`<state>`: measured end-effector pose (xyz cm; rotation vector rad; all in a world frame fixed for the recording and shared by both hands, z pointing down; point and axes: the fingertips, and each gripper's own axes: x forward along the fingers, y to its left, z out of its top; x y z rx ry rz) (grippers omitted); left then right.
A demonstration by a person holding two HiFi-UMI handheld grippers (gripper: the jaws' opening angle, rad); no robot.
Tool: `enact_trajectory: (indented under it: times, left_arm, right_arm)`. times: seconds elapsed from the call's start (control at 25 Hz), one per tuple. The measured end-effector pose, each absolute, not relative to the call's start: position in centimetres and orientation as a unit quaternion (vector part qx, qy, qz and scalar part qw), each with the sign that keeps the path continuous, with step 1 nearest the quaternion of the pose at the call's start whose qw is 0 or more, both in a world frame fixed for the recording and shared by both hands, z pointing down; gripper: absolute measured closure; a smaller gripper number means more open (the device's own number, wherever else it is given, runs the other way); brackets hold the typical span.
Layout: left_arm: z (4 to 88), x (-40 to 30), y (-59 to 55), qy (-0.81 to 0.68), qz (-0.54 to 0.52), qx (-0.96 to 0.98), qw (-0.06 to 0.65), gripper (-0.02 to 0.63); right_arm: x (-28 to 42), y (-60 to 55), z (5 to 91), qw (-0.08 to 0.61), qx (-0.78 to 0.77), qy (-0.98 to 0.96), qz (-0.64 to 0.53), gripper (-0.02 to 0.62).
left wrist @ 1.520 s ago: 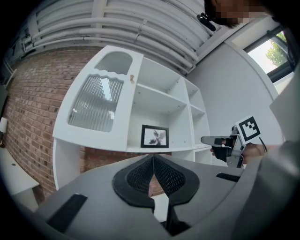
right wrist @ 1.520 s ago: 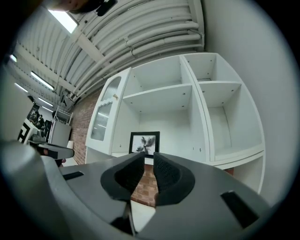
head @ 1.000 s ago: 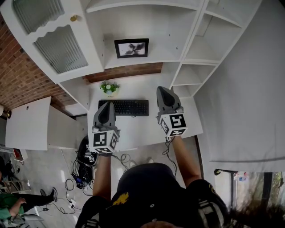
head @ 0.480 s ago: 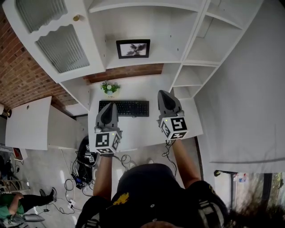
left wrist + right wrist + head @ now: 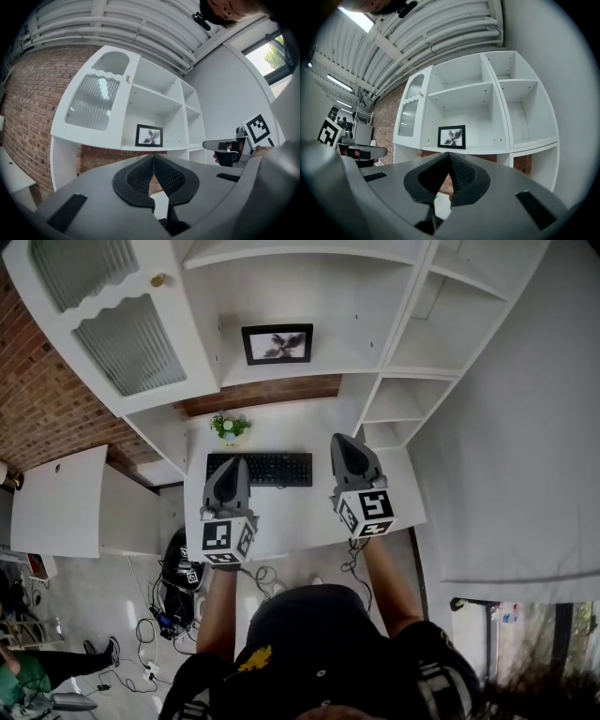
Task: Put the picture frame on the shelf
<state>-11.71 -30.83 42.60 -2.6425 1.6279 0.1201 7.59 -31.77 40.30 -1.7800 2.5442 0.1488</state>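
Note:
A black picture frame (image 5: 277, 343) with a grey flower print stands upright on a white shelf (image 5: 291, 369) above the desk; it also shows in the left gripper view (image 5: 149, 136) and in the right gripper view (image 5: 452, 137). My left gripper (image 5: 228, 478) hovers over the desk's front, jaws shut with nothing between them (image 5: 153, 161). My right gripper (image 5: 349, 450) hovers to the right of the keyboard, likewise shut and empty (image 5: 448, 159). Both grippers are well back from the frame.
A black keyboard (image 5: 260, 468) and a small potted plant (image 5: 231, 426) sit on the white desk (image 5: 300, 512). A cabinet door with ribbed glass (image 5: 129, 343) stands at the left, open cubbies (image 5: 412, 395) at the right, a brick wall (image 5: 47, 409) behind. Cables lie on the floor.
Both grippers have barely shifted over the desk. The frame stays in place on the shelf.

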Motion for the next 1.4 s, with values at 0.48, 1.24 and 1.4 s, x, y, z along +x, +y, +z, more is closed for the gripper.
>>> enact_trajectory:
  times: [0.48, 1.24, 1.4]
  left_arm:
    - [42.6, -11.8, -30.7, 0.524, 0.036, -0.851, 0.018, 0.584]
    - [42.6, -11.6, -30.4, 0.520, 0.034, -0.854, 0.019, 0.584]
    - [42.8, -11.4, -30.0, 0.517, 0.030, -0.855, 0.014, 0.584]
  right_arm:
    - [7.3, -31.7, 40.4, 0.005, -0.570, 0.820, 0.051, 0.591]
    - [6.6, -31.4, 40.4, -0.002, -0.560, 0.827, 0.053, 0.591]
    - [6.2, -31.2, 40.7, -0.005, -0.554, 0.831, 0.045, 0.591]
